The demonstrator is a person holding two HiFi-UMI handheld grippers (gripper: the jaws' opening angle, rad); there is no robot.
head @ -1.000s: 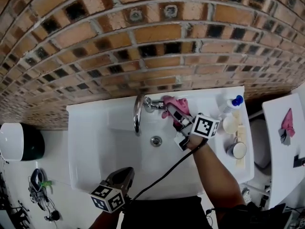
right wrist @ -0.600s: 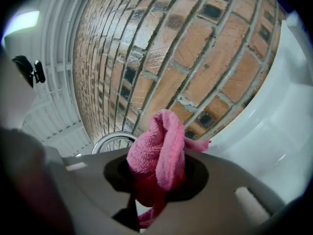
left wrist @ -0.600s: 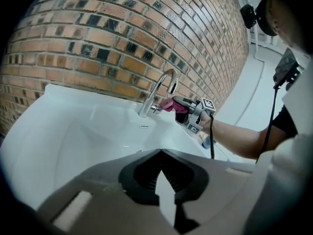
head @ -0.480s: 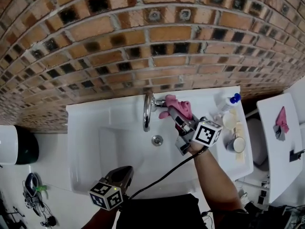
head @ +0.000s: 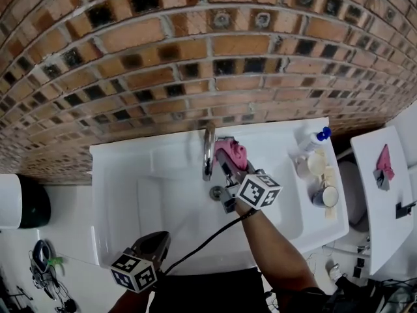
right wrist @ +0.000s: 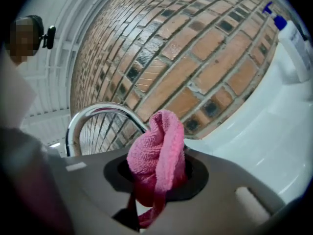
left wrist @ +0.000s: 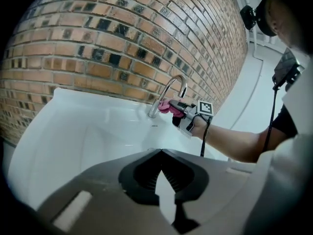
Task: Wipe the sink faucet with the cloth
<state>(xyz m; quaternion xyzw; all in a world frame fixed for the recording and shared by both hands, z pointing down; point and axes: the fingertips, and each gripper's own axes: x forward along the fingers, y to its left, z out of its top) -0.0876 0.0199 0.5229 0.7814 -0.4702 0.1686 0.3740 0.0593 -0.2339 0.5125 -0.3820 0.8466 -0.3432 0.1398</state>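
The chrome sink faucet (head: 208,150) arches over the white sink (head: 130,194) below the brick wall. My right gripper (head: 225,163) is shut on a bunched pink cloth (head: 230,152), which presses against the right side of the faucet's neck. In the right gripper view the cloth (right wrist: 159,155) bulges out between the jaws, and the faucet (right wrist: 93,114) curves just behind it. My left gripper (head: 148,248) hangs over the sink's front rim, shut and holding nothing. From its own view it looks at the faucet (left wrist: 172,88) and the cloth (left wrist: 166,106) across the basin.
A spray bottle (head: 315,141), a jar (head: 311,165) and a cup (head: 324,197) stand on the sink's right ledge. The drain (head: 215,192) lies under the right gripper. A white bin (head: 16,201) is on the floor at left. At right, a white surface (head: 378,194) carries another pink cloth (head: 384,163).
My right gripper has slid the cloth left, from the faucet's base on the right onto its neck. The left gripper has drifted slightly left and down.
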